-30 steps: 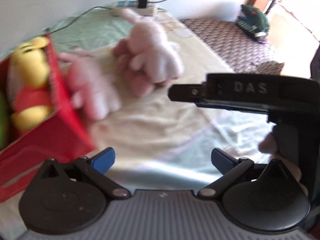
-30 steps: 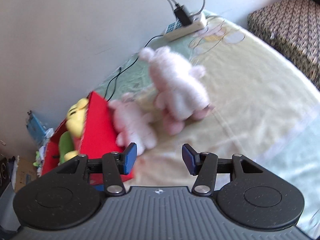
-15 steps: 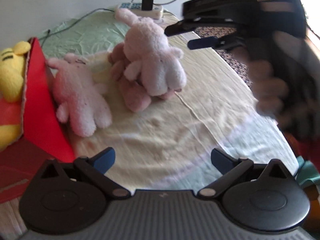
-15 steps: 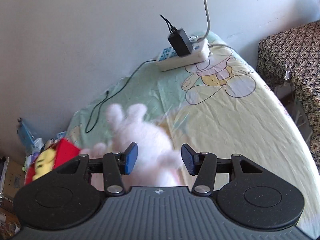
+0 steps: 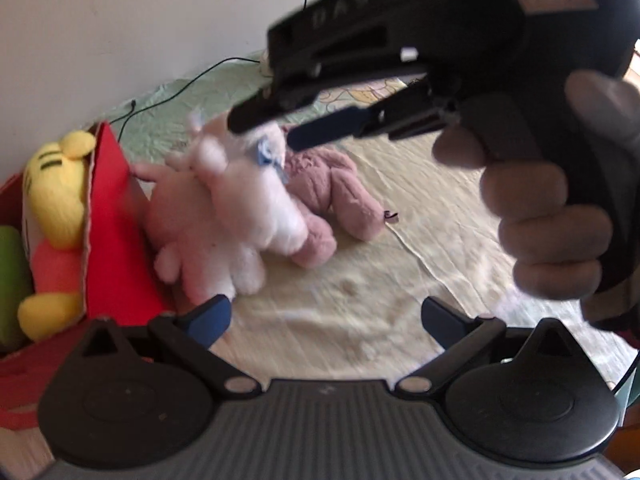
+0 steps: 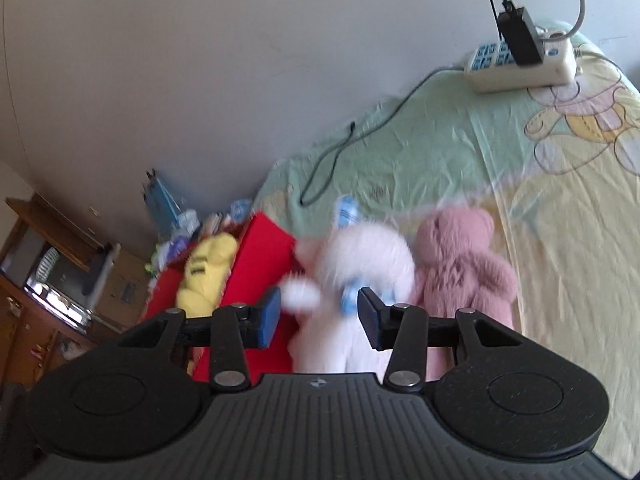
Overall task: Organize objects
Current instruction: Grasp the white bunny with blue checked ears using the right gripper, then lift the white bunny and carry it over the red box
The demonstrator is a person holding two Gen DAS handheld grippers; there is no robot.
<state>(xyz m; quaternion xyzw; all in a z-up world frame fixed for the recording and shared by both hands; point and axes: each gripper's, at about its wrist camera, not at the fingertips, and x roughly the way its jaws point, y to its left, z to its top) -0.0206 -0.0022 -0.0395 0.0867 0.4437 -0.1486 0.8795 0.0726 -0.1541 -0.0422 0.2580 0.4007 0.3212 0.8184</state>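
A white plush rabbit [image 5: 256, 204] [image 6: 360, 272] hangs tilted above the bed, blurred, beside a red box [image 5: 112, 232] [image 6: 256, 264]. My right gripper [image 6: 318, 316] [image 5: 276, 128] is shut on the rabbit's top; its blue pads [image 6: 268, 316] press the fur. A dusty pink teddy [image 5: 336, 192] [image 6: 460, 256] lies on the yellow sheet. A pale pink plush [image 5: 188, 240] leans against the box. A yellow plush [image 5: 56, 200] [image 6: 208, 272] sits in the box. My left gripper [image 5: 324, 320] is open and empty, low over the sheet.
A white power strip [image 6: 520, 64] with a black charger and a cable [image 6: 340, 152] lies at the bed's head by the wall. A green plush [image 5: 12, 280] is in the box. Wooden furniture [image 6: 40, 280] stands beyond the bed's left edge.
My right gripper has come down on the white rabbit, closed on it and lifted it off the pink teddy toward the red box. My left gripper has stayed open.
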